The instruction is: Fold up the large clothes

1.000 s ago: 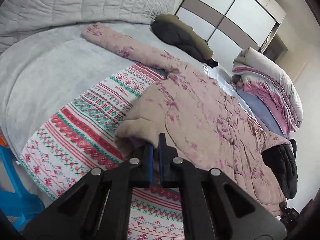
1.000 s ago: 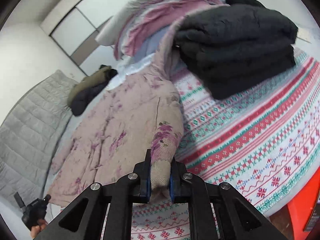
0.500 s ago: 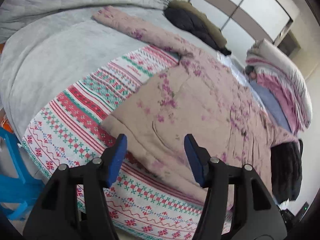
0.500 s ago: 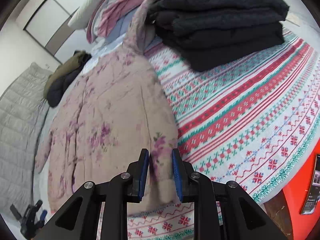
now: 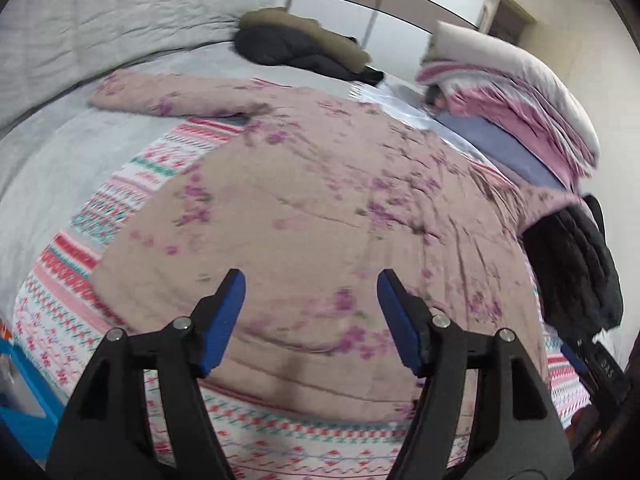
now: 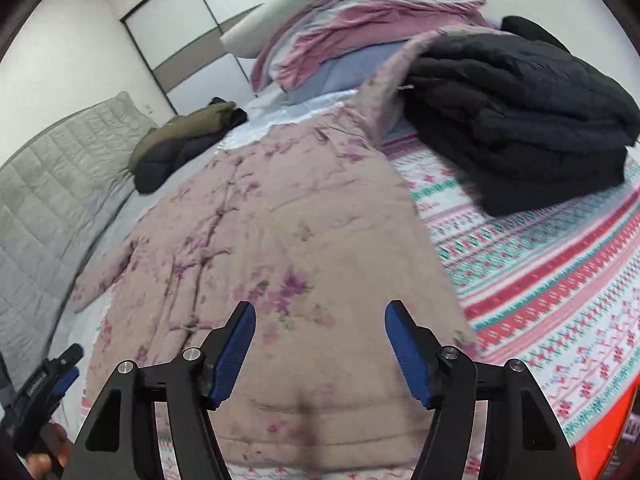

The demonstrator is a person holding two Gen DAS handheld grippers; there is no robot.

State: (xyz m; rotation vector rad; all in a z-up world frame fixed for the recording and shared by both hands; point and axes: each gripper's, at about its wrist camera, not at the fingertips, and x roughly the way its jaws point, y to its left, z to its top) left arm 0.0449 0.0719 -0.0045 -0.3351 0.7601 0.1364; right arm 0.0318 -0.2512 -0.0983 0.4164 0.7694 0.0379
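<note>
Now the bed (image 5: pixel 60 168) takes up most of the room, with a patterned red, green and white blanket (image 6: pixel 552 280) spread over its near part. On that blanket the pink floral padded coat (image 5: pixel 320 216) lies flat, front side up, its hem toward the near edge of the bed. One sleeve (image 5: pixel 168 96) stretches out sideways onto the grey cover; the other sleeve (image 6: pixel 384 92) runs up under a folded black quilted garment (image 6: pixel 520 120) stacked beside the coat. Behind that sits a heap of folded pink, grey and blue bedding (image 6: pixel 352 28). At the far side of the bed, an olive and dark jacket (image 5: pixel 304 44) lies bunched up, well apart from the coat.

Both tools hover over the coat's lower part, angled downward at it. The left gripper (image 5: pixel 312 316) has just been opening; its blue pads (image 5: pixel 224 320) stand well apart, nothing between them, clear of the cloth. The right gripper (image 6: pixel 320 352) has likewise just been opening, its blue pads (image 6: pixel 408 352) wide apart above the hem, gripping nothing. From the right view, the hand (image 6: pixel 44 452) carrying the left tool shows at the lower left corner. Much of both views is smeared by motion blur.
</note>
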